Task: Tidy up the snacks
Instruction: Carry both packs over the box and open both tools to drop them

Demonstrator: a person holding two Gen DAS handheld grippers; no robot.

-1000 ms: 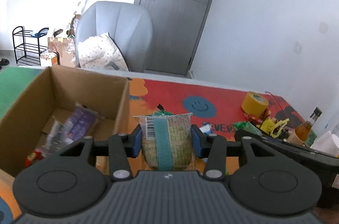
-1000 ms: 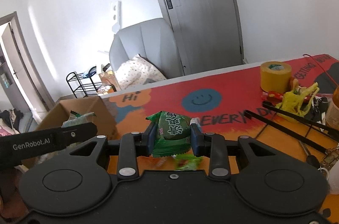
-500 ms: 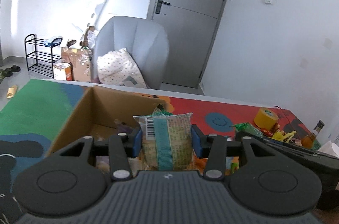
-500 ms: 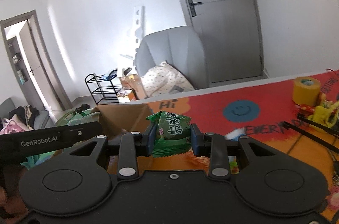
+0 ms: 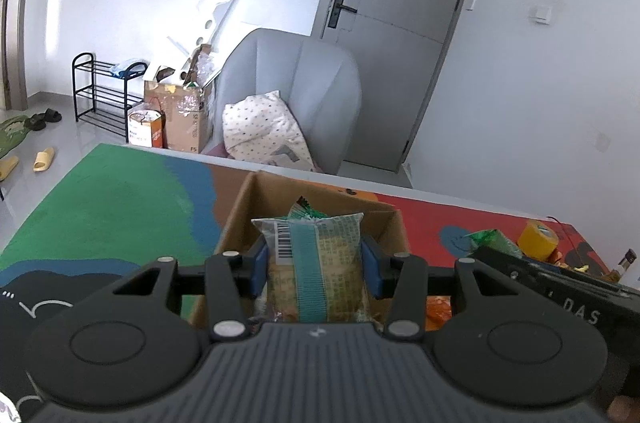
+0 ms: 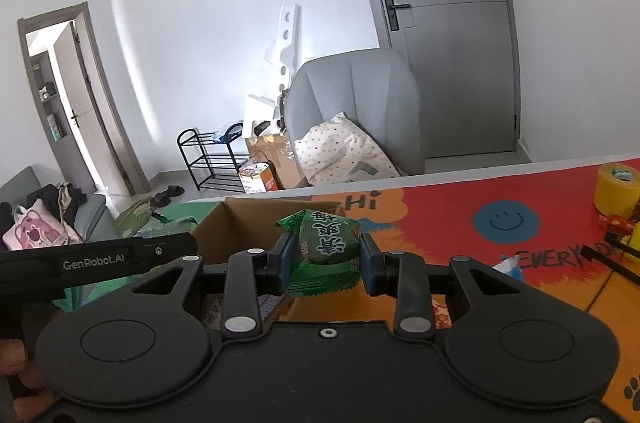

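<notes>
My left gripper (image 5: 314, 265) is shut on a pale snack packet with a teal stripe and a barcode (image 5: 316, 263), held upright over the open cardboard box (image 5: 240, 211). My right gripper (image 6: 323, 259) is shut on a green snack packet (image 6: 326, 243), close to the same cardboard box (image 6: 236, 227), over its right part. The green packet (image 5: 490, 241) and the right gripper's body also show at the right of the left wrist view. The box's inside is mostly hidden behind the grippers.
The box stands on a table with a colourful mat, green and blue (image 5: 120, 207) at the left and red (image 6: 440, 215) at the right. A yellow tape roll (image 6: 618, 185), a bottle (image 5: 624, 261) and small clutter sit far right. A grey armchair (image 5: 304, 91) stands beyond the table.
Both grippers have swung left and risen a little with their packets; the box went from the left side of each view to the middle, under the held packets.
</notes>
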